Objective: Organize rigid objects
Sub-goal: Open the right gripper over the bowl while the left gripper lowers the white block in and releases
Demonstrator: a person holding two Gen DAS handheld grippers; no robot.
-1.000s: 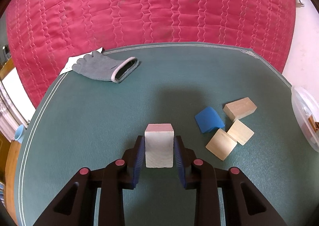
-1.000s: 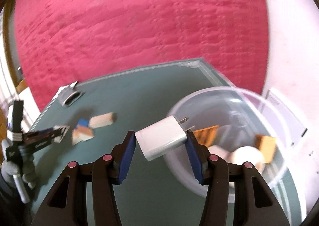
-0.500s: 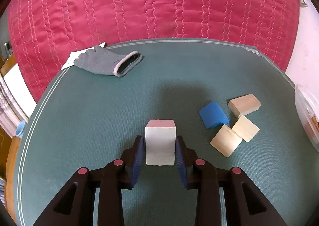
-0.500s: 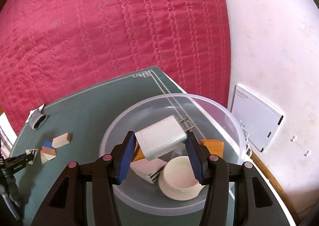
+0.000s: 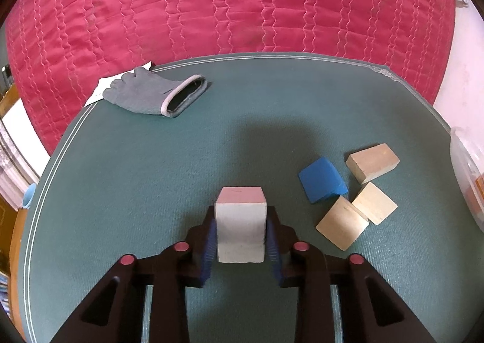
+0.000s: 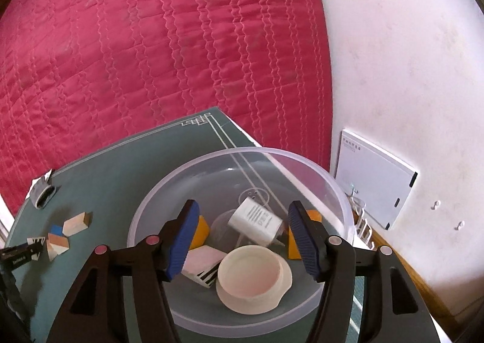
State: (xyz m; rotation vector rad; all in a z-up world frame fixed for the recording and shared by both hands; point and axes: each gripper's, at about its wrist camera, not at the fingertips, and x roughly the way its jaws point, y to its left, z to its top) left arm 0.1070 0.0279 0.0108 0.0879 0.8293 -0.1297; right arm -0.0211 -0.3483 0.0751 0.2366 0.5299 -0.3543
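the left gripper (image 5: 241,229) grips one white block (image 5: 241,223) over the table (image 5: 151,191), near three wooden blocks (image 5: 372,161) and one blue block (image 5: 322,178). the right gripper (image 6: 242,240) is opening, empty, above one charger (image 6: 255,220) inside the bowl (image 6: 341,191).

Both views are fisheye views, each looking forward along the two fingers of its own gripper and tilted down at the green tabletop (image 5: 151,176).

The left wrist view sits low and close over the middle of the tabletop and faces the red quilted bed (image 5: 242,4) beyond its far edge. The cluster of wooden blocks (image 5: 357,191) lies near, to its right.

The right wrist view hangs close above the clear plastic bowl (image 6: 302,161) at the tabletop's right corner, facing the same bed and a white wall (image 6: 408,70).

The views share the tabletop, the bed, the grey glove (image 5: 151,95) (image 6: 44,191), the blocks (image 6: 65,232) and the bowl's rim (image 5: 466,167). The left gripper (image 6: 33,247) shows at the right view's left edge.
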